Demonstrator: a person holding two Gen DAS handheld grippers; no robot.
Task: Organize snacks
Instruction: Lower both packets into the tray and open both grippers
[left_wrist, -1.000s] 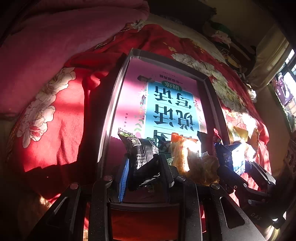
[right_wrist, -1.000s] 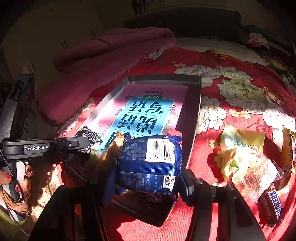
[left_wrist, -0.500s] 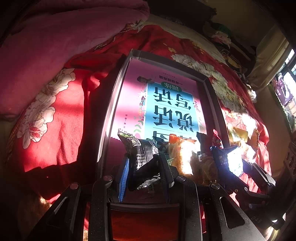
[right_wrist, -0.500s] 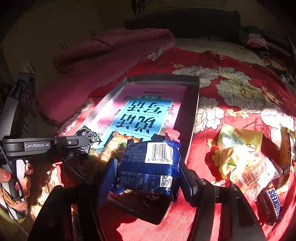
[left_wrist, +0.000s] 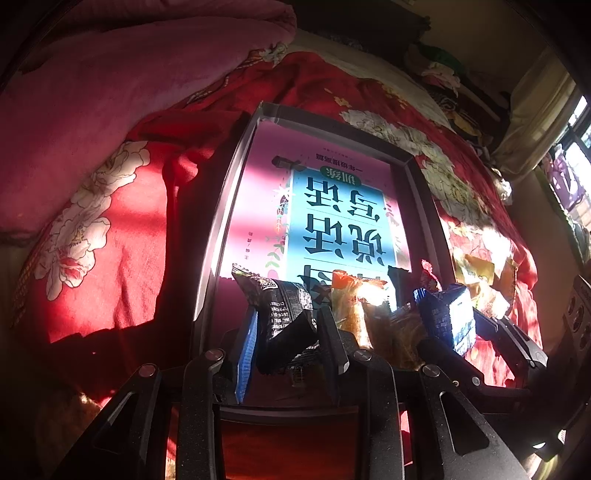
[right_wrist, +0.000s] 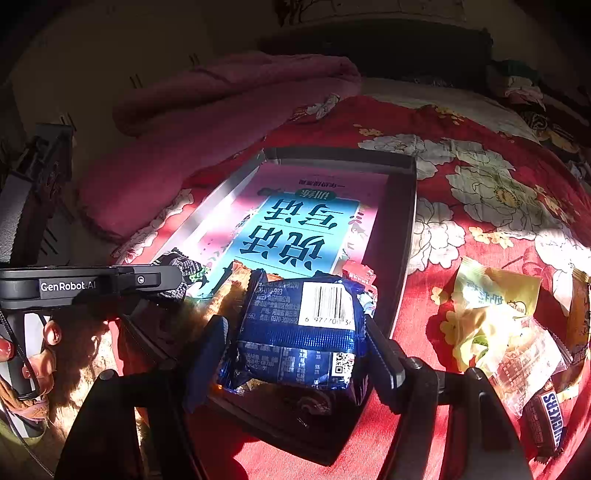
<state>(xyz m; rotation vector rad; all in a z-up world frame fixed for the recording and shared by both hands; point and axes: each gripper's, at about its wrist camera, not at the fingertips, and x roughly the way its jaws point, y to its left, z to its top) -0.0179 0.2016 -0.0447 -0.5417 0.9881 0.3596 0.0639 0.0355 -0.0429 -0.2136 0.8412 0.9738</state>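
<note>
Right tongs (right_wrist: 295, 343) opening wider around blue packet (right_wrist: 299, 332) than before.

I see a bed under a red quilt (right_wrist: 480, 155) printed with big white flowers, sun falling across it in bright patches. A pink blanket (left_wrist: 129, 85) lies bunched at the quilt's far left edge, touching it. Beyond the quilt's far end I make out a dark headboard (right_wrist: 376, 48) and, to the right, a heap of clothes (left_wrist: 443, 74), too dim to sort. At the far right of the left view a pale curtain (left_wrist: 535, 122) hangs beside a bright window (left_wrist: 576, 147).
</note>
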